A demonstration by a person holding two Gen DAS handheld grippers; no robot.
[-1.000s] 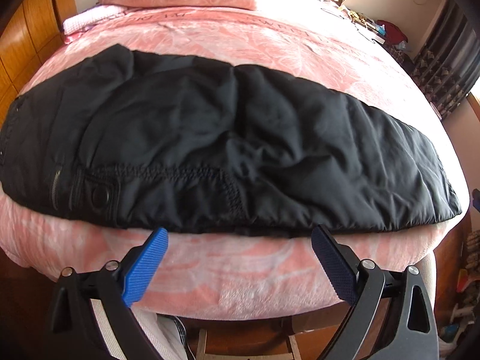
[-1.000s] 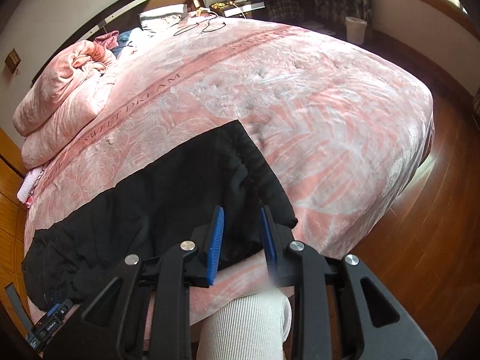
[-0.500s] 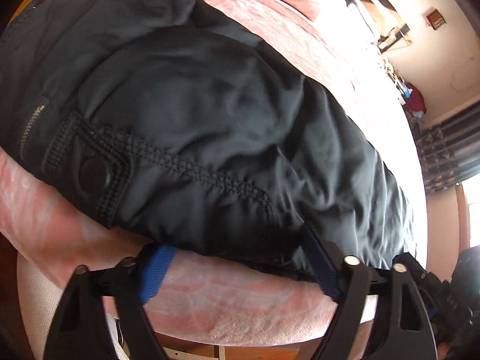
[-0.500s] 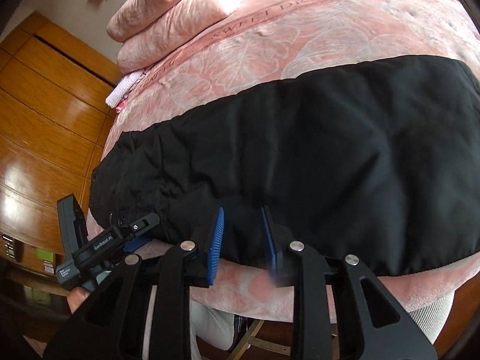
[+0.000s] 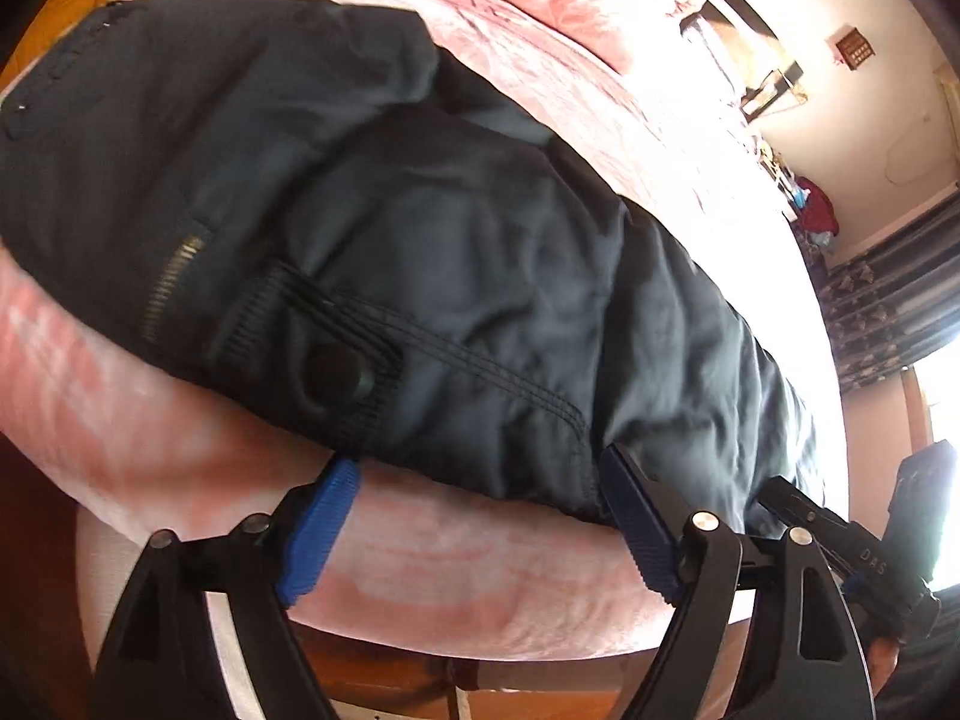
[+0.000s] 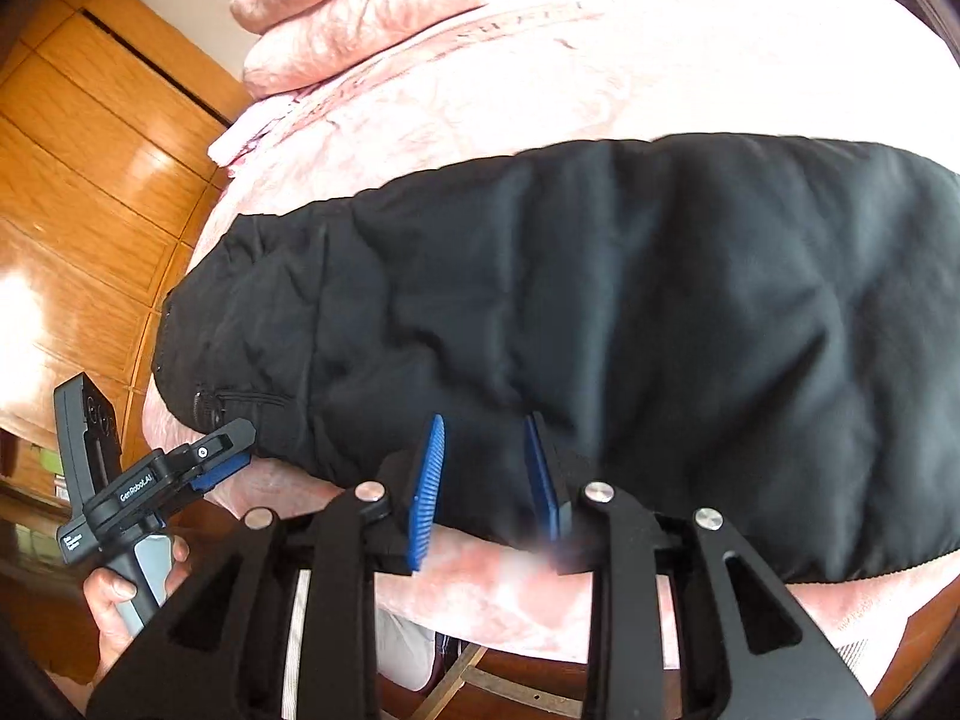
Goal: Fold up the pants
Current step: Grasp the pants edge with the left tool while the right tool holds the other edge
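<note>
Black pants (image 5: 420,252) lie flat across the near edge of a pink bed, waist end at the left with a zip and a round snap. My left gripper (image 5: 474,516) is open wide, its blue pads at the pants' near hem by the waist end. In the right wrist view the pants (image 6: 600,312) stretch across the frame. My right gripper (image 6: 483,474) stands partly open, its blue pads a narrow gap apart at the near hem around the middle, with no cloth clearly between them. The left gripper also shows in the right wrist view (image 6: 204,468).
The pink bedspread (image 6: 480,84) covers the bed, with a rolled pink quilt (image 6: 336,6) near the headboard. A wooden wardrobe (image 6: 78,180) stands left of the bed. Dark curtains (image 5: 888,300) and clutter sit at the far side. A wooden frame shows below the bed's edge.
Both grippers have moved in close to the near hem of the pants. The right gripper swung from the leg end toward the middle. Jaw openings look unchanged.
</note>
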